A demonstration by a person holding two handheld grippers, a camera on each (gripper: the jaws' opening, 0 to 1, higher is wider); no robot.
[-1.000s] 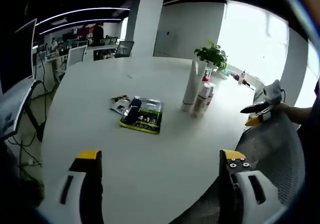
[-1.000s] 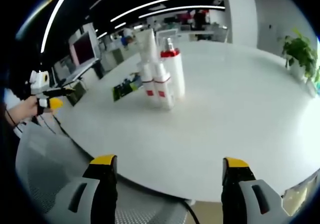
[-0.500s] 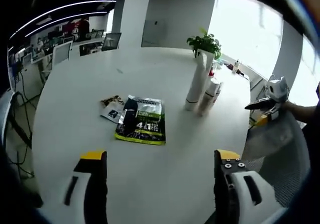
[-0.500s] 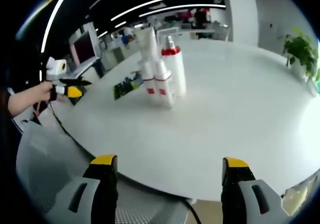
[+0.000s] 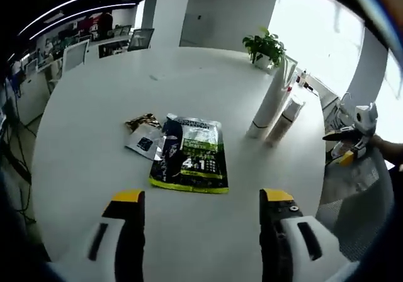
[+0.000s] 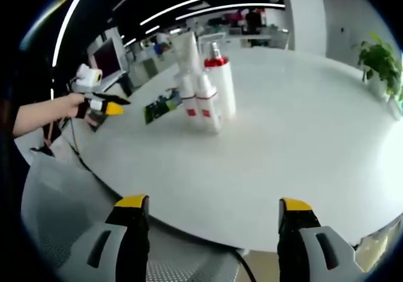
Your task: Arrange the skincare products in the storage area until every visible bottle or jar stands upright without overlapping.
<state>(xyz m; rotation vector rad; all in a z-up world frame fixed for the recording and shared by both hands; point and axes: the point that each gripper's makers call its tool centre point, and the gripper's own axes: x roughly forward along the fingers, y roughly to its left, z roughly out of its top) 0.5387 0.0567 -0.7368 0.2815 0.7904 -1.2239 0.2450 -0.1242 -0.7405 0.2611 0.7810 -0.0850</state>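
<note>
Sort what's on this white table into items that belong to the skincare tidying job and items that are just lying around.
Part of the job:
- cluster of upright white bottles, one with a red cap
- tall white tube standing among them
- dark tube lying flat on the sachets

Just lying about:
- green sachet
- small foil packets
- potted plant
- mesh chair

Big round white table (image 5: 94,106) is carrying everything. Near its middle a green & black pouch (image 5: 192,153) is lying flat, w/ a dark tube (image 5: 167,150) lying across its left edge. Just beside that, a small silver sachet (image 5: 143,142) & a brownish sachet (image 5: 141,121) are lying flat, touching each other. To the right, well apart from the pouch, a tall white tube (image 5: 269,104) is standing upright in a tight cluster w/ white bottles (image 6: 203,99), red bands & a red cap showing. A potted plant (image 5: 266,48) is sitting at the far edge.
</note>
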